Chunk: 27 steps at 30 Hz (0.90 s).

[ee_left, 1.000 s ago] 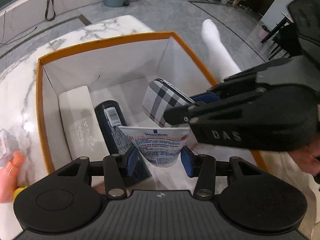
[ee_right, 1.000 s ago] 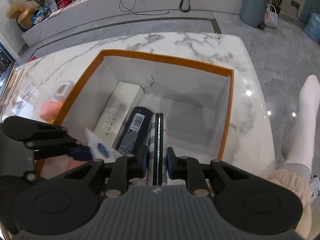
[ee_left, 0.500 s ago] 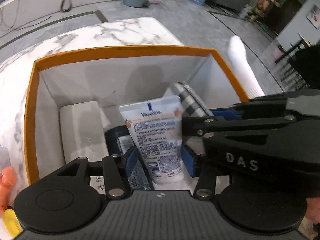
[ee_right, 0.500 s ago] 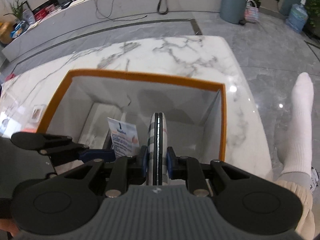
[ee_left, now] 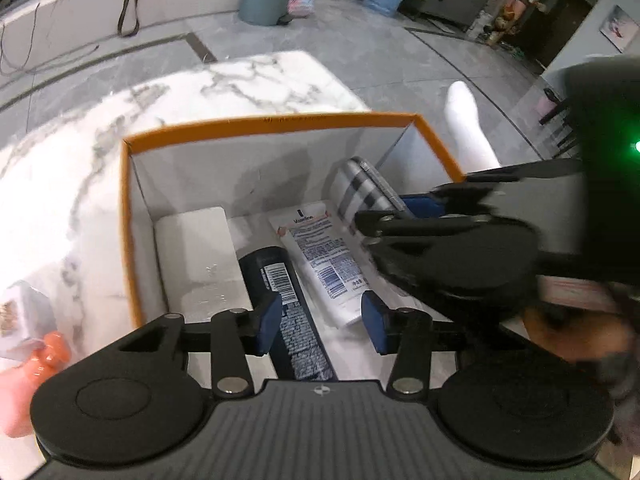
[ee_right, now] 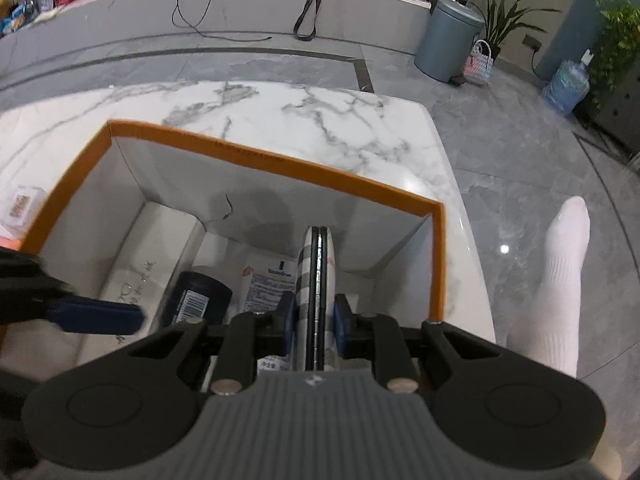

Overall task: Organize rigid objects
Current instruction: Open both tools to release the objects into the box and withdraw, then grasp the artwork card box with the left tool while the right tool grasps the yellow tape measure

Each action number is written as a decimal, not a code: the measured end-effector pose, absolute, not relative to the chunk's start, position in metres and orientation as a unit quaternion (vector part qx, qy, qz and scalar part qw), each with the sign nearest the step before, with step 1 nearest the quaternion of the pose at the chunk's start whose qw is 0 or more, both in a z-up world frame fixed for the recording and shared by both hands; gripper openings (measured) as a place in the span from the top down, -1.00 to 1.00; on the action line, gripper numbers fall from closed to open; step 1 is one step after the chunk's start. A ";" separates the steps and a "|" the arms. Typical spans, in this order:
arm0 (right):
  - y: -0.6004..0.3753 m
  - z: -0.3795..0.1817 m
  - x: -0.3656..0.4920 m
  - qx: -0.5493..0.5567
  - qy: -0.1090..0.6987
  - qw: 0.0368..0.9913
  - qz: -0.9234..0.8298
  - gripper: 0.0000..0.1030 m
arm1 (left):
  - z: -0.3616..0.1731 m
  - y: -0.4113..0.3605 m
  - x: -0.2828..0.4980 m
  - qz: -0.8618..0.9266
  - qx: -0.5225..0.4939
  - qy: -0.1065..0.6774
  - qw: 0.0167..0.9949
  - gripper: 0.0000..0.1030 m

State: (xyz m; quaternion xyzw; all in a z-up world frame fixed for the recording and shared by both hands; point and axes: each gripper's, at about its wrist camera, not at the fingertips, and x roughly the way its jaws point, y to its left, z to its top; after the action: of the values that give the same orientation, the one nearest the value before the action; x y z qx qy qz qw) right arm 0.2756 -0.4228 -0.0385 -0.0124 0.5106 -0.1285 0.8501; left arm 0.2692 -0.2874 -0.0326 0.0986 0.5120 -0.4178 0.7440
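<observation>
An orange-rimmed white box stands on the marble table. Inside lie a white case, a dark blue bottle and a white Vaseline tube, side by side. My left gripper is open and empty above the bottle and tube. My right gripper is shut on a plaid flat case, held on edge inside the box to the right of the tube.
A small clear box and an orange object sit on the table left of the box. The table edge is close on the right, with a white-socked foot on the floor beyond.
My left gripper has let go of the Vaseline tube, which now lies flat in the box beside the dark bottle. My right gripper still holds the plaid case.
</observation>
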 end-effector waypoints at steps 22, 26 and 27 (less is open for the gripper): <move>-0.379 -0.004 0.265 -0.012 0.512 0.852 -0.107 0.59 | 0.029 -0.185 0.265 -0.366 0.099 0.467 0.799 -0.09; -0.352 0.025 0.255 -0.015 0.484 0.872 -0.071 0.59 | 0.034 -0.158 0.262 -0.343 0.107 0.467 0.808 -0.09; -0.345 0.032 0.253 -0.016 0.476 0.877 -0.062 0.58 | 0.035 -0.152 0.260 -0.339 0.108 0.467 0.810 -0.09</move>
State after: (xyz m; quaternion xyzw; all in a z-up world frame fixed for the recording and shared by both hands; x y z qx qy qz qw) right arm 0.2528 -0.3446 0.0320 -0.0159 0.4763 -0.0615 0.8770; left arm 0.2603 -0.1515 0.0348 0.1079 0.4670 -0.3391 0.8095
